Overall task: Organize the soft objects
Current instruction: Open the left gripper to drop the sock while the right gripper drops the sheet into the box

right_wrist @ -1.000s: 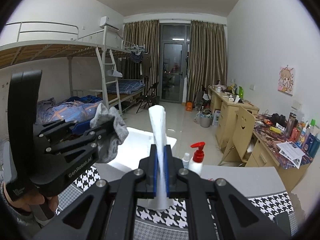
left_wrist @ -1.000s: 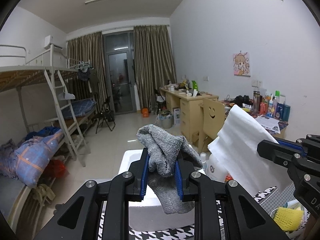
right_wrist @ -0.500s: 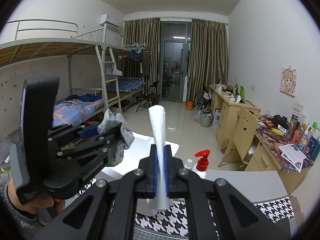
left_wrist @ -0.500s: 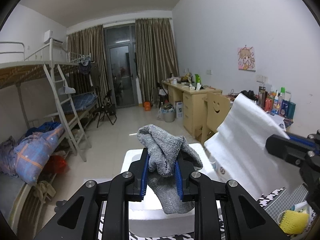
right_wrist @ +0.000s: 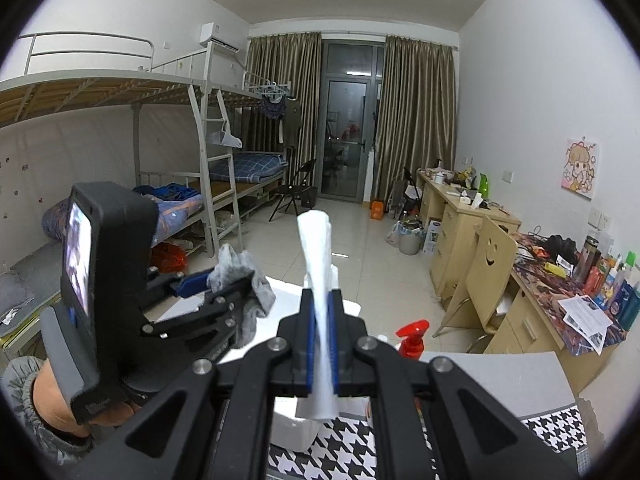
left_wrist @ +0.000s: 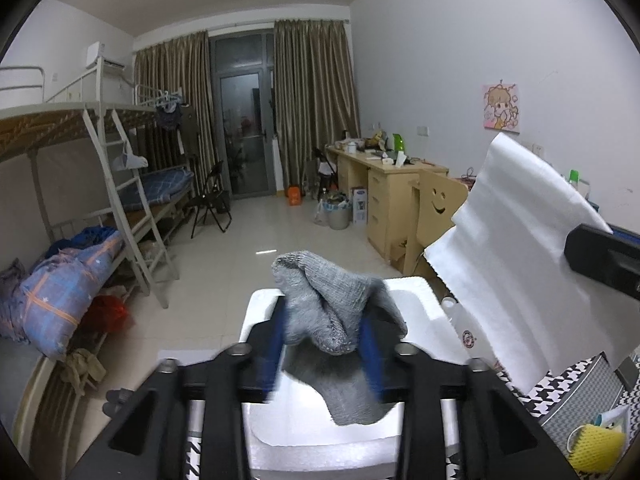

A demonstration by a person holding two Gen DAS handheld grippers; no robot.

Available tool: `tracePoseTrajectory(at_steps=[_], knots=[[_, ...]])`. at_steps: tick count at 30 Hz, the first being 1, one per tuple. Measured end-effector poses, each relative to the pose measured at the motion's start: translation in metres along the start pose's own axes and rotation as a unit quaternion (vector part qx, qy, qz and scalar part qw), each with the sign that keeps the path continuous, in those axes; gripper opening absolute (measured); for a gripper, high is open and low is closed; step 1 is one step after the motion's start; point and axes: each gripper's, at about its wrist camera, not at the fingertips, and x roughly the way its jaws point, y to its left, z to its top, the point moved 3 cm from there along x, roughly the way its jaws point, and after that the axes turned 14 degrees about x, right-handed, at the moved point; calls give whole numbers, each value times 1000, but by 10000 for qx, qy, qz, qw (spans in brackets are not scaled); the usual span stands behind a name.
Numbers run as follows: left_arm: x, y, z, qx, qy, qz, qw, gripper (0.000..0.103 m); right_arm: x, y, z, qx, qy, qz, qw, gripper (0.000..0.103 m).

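Left wrist view: the left hand-held gripper (left_wrist: 324, 354) has just been spreading its jaws, and the blue pads (left_wrist: 274, 356) now stand clear of the grey sock (left_wrist: 334, 320) on both sides – released, with the sock loose between them and blurred. The sock hangs over the open white foam box (left_wrist: 416, 292), its lower end down inside the box's hollow. To the right, a white foam sheet (left_wrist: 516, 256) stands tilted, rising from the lower right toward the upper middle; the black body of the right hand-held gripper (left_wrist: 604, 258) overlaps its right edge. At the bottom right a yellow mesh sleeve (left_wrist: 592, 446) lies on the houndstooth-patterned counter (left_wrist: 576, 376).

Right wrist view: the right hand-held gripper (right_wrist: 320, 344) is clenched on the white foam sheet (right_wrist: 318, 264), which is seen edge-on – a thin upright strip pinched between the 2 blue pads (right_wrist: 307, 348), sticking out above and below them. To the left, the left hand-held gripper (right_wrist: 224, 284) reaches in from the side with the grey sock (right_wrist: 248, 288) between its parted fingers, above the white foam box (right_wrist: 288, 292). A hand (right_wrist: 60, 400) in a grey sleeve holds that gripper's handle at the lower left. A red-topped spray bottle (right_wrist: 412, 340) stands just right of the sheet, behind the gripper's arm, on the counter (right_wrist: 360, 452).
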Motion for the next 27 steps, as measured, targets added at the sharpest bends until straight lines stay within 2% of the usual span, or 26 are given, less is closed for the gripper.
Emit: tracePoseTrajectory(at_steps=[1,3,7,13,19,27], knots=[[0,2,-1,-15,-14,58,10000,69,1,0,0,5,11,1,10000,9],[-4,6,-3,-66,-74,186,9998,82,5,1,0,23,35,-6,10000,9],[-10,11,-5,-86,-123,338,9993,96,10,2,1,57,70,4,10000,9],[-23,20,-11,-128,-151,535,9984,101,16,5,5,74,101,54,9999,9],[-35,35,-21,-358,-113,634,9973,102,17,15,10,67,123,223,9997,9],[-53,47,-37,-414,-86,894,9951,102,28,22,8,55,229,395,9989,9]])
